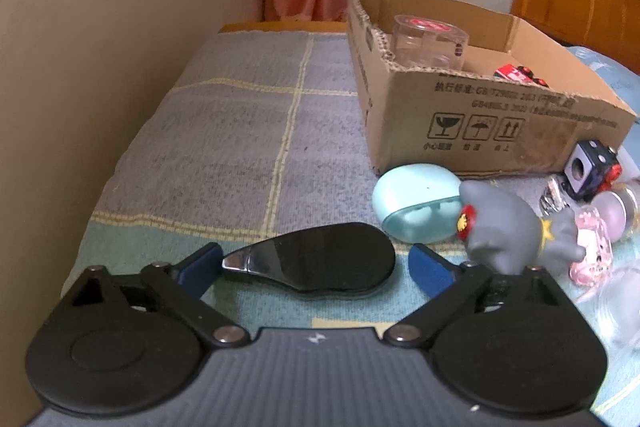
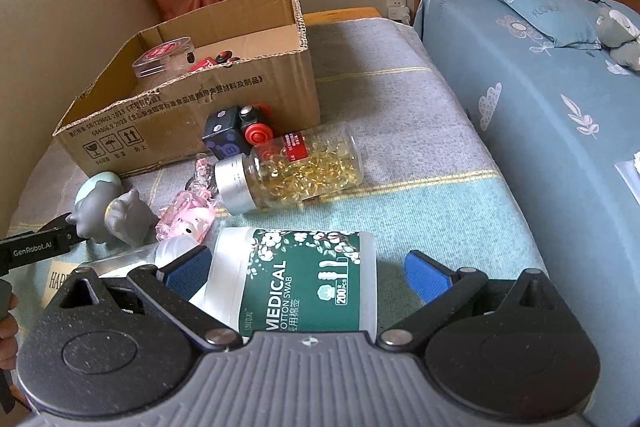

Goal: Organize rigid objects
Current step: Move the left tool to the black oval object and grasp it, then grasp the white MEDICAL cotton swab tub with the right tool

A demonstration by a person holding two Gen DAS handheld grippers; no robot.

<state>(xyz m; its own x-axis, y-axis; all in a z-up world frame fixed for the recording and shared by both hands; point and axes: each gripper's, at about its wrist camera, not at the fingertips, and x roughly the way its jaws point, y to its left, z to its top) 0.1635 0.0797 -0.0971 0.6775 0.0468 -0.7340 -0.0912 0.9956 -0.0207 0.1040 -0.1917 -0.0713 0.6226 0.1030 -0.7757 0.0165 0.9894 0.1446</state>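
Right between the blue pads of the left gripper [image 1: 314, 269] lies a flat black oval object with a chrome stem [image 1: 320, 261], resting on the checked blanket [image 1: 224, 131]. Its long axis runs from nine to three o'clock, crosswise to the fingers, stem at nine. The jaws stand apart; the left pad sits just beside the chrome tip, whether touching I cannot tell, and the right pad is clear of the rounded end, so nothing is clamped. As I read it, this hand is the nearer one for that piece, and closing would catch it end to end along its length.

At one o'clock from it sits the cardboard box [image 1: 472, 115], the likely destination, already holding a clear jar with a red lid [image 1: 428, 43] and a small red toy [image 1: 516, 73]. Between them lie a mint-green case [image 1: 412, 203] and a grey figurine [image 1: 504, 231].

The right gripper [image 2: 308, 269] also stands open, with a cotton swab tub [image 2: 296, 279] between its pads, long axis twelve to six, untouched on the right side. Its green label reads "MEDICAL", "COTTON SWAB" partly hidden, and "200 PCS". At eleven o'clock lies a capsule bottle [image 2: 296, 171], its red label illegible. The box wall carries handling symbols and Chinese print with "2013" and "2023". The other tool, seen at nine o'clock, reads "GenRobot.AI".
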